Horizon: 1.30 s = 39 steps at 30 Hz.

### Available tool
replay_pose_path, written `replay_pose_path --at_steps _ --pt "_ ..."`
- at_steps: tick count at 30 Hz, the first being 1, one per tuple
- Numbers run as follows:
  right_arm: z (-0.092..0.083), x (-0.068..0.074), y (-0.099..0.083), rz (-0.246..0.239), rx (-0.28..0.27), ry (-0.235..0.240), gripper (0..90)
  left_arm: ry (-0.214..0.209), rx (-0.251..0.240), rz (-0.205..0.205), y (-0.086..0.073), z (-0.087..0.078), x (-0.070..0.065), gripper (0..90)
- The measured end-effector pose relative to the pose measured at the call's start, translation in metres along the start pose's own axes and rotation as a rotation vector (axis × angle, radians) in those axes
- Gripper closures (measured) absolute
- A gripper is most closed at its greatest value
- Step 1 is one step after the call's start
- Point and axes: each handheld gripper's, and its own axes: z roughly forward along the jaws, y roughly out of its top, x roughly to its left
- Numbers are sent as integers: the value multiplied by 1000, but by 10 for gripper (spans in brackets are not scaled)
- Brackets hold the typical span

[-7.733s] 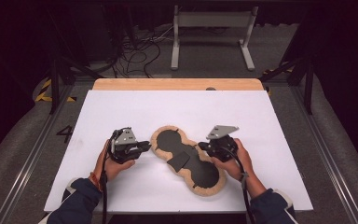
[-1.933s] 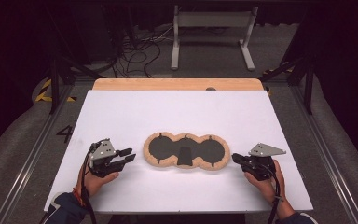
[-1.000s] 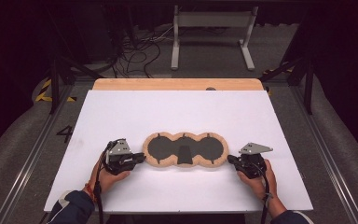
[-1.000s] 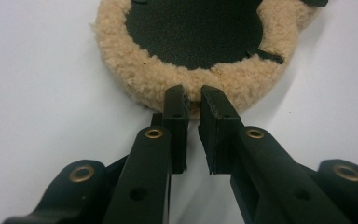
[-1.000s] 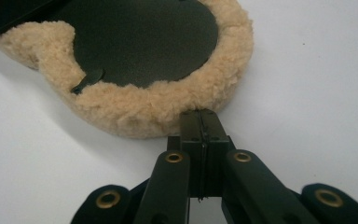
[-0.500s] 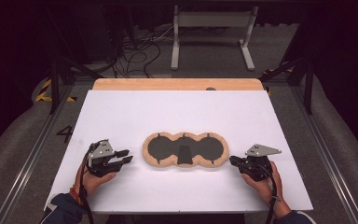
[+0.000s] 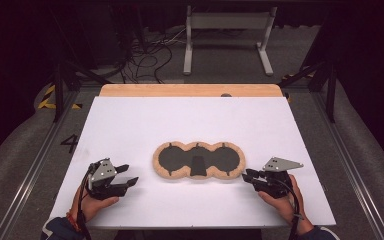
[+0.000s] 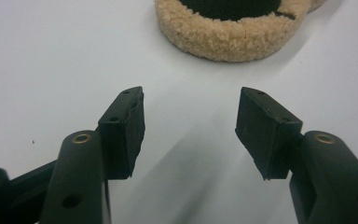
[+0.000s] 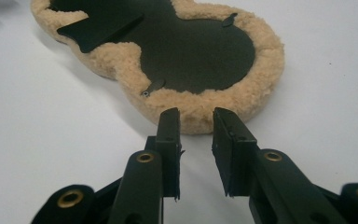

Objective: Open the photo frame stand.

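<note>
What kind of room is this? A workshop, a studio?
Likely a lab or recording studio: a white table on a dark floor, loose cables behind it, metal rails alongside, and a person holding a left gripper and right gripper.

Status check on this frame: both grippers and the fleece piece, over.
Left gripper open, off the fleece pad. Right gripper open, narrow gap, at its right end, holding nothing. Pad flat on white table.
</note>
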Motion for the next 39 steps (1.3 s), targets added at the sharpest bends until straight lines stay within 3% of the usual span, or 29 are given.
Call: replay_pose_path --at_steps 5,10,14,16,20,24,31,35,39 --pt "0 5 0 -22 10 -3 719 17 10 39 0 0 -4 380" --pt "-1 10 2 -47 14 13 760 17 4 12 0 2 1 368" --pt "-3 17 5 -52 1 60 769 17 0 6 0 3 2 365" --pt "3 22 6 -49 8 94 773 20 2 3 0 4 1 363" --pt "15 34 11 -80 37 123 762 17 0 -3 1 4 0 356" --pt "29 44 18 -81 48 151 761 15 2 -6 2 7 -1 346" --pt "49 56 29 -72 67 184 760 10 10 -6 3 8 -6 329" --pt "61 64 34 -95 88 193 754 11 12 4 3 8 -5 322" --pt "66 64 36 -71 88 194 746 4 12 -1 2 9 -5 317"
